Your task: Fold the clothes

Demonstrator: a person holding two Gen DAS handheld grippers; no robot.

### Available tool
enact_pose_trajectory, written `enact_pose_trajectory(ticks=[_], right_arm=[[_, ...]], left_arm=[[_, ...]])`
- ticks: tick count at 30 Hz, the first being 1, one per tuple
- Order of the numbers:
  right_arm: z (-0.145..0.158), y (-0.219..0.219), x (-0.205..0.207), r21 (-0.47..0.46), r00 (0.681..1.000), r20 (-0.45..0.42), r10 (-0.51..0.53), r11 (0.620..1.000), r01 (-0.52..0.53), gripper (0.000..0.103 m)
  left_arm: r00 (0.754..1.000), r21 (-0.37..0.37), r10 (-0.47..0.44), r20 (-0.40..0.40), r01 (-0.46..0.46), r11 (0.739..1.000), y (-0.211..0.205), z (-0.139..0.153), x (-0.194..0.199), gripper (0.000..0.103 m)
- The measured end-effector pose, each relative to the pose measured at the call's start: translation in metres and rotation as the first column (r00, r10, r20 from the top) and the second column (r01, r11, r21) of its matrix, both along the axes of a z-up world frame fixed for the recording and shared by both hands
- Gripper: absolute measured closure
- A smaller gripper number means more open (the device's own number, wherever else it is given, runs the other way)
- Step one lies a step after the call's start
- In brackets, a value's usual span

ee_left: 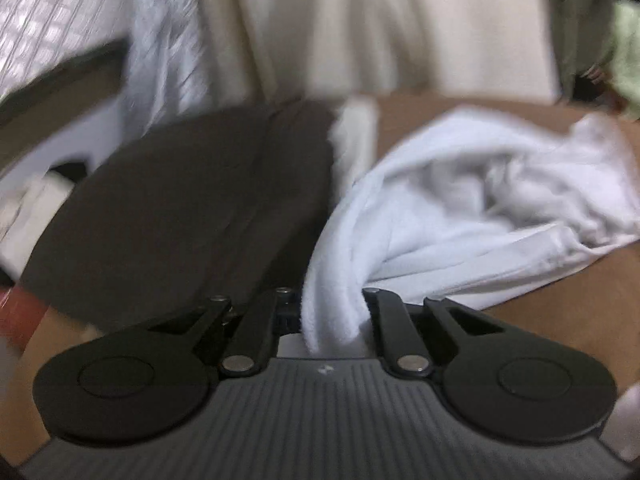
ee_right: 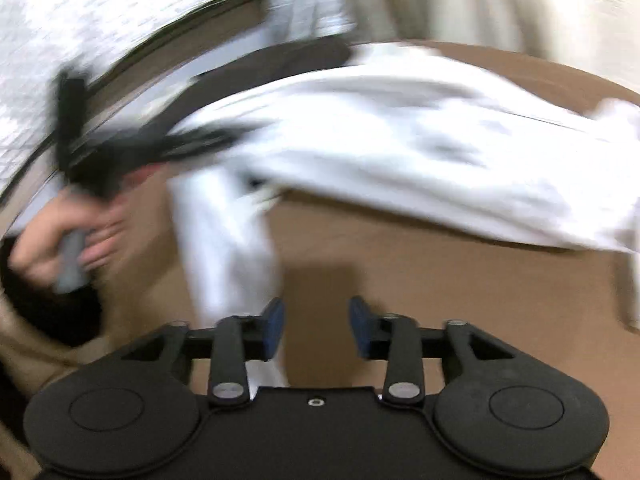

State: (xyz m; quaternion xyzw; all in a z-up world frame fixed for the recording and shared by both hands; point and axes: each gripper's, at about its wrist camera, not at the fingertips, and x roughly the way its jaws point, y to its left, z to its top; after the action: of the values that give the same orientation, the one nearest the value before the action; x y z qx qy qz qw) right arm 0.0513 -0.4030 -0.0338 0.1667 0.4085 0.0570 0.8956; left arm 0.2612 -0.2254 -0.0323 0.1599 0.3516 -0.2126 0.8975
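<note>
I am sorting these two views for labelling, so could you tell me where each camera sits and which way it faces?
Left wrist: on the left gripper, looking forward and down at the white garment clamped in it, with a dark garment alongside; no hand shows.
Right wrist: on the right gripper, jaws apart over bare table; the person's left hand shows.
Shared: the white garment, dark garment and table.

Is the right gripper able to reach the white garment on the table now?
Probably yes: the right gripper stands open and empty, with only bare table between it and the white garment.
</note>
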Motion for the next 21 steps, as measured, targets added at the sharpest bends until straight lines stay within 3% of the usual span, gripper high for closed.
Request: enact_pose_trajectory(ticks=[3,6,7,9,11,13,14,16,18,21], right_arm=[[-0.014,-0.055,-0.012,-0.005,0.987,-0.056,-0.152,0.988,0.152,0.058],[-0.033,-0.098,-0.024,0.028,0.949,-0.100,-0.298,0.953,0.302,0.058],[-0.040,-0.103,-0.029,0.057,0.934,-0.101,-0.344,0.935,0.350,0.058],[-0.050,-0.114,-0.038,0.137,0.902,-0.104,-0.420,0.892,0.431,0.058],[-0.056,-0.128,-0.036,0.206,0.896,-0.103,-0.432,0.872,0.444,0.058],[-0.061,-0.117,-0.022,0.168,0.902,-0.086,-0.423,0.886,0.432,0.055],[-0.062,-0.120,-0.018,0.147,0.899,-0.076,-0.431,0.887,0.438,0.051],[-0.067,-0.127,-0.008,0.141,0.884,-0.060,-0.463,0.873,0.466,0.051],[-0.073,-0.126,0.002,0.166,0.868,-0.053,-0.494,0.852,0.496,0.051],[-0.082,-0.134,0.007,0.192,0.848,-0.057,-0.526,0.828,0.527,0.051]], left_arm=[[0.975,-0.061,0.026,-0.220,-0.040,0.997,0.016,-0.029,0.027,0.092],[0.982,-0.137,-0.001,-0.189,-0.026,0.990,0.017,-0.014,0.022,0.090],[0.989,-0.191,-0.027,-0.145,-0.001,0.982,0.020,-0.004,0.016,0.090],[0.995,-0.311,-0.080,-0.054,0.060,0.948,0.025,0.015,0.004,0.088],[0.997,-0.367,-0.078,-0.004,0.071,0.928,0.029,0.027,-0.005,0.087],[0.997,-0.351,-0.026,0.066,0.047,0.935,0.030,0.033,-0.013,0.087],[0.991,-0.303,0.025,0.131,0.016,0.953,0.028,0.035,-0.018,0.087],[0.953,-0.204,0.120,0.276,-0.064,0.977,0.023,0.039,-0.025,0.087],[0.944,-0.254,0.187,0.270,-0.118,0.960,0.029,0.042,-0.021,0.074],[0.969,-0.359,0.218,0.119,-0.162,0.919,0.046,0.034,-0.007,0.066]])
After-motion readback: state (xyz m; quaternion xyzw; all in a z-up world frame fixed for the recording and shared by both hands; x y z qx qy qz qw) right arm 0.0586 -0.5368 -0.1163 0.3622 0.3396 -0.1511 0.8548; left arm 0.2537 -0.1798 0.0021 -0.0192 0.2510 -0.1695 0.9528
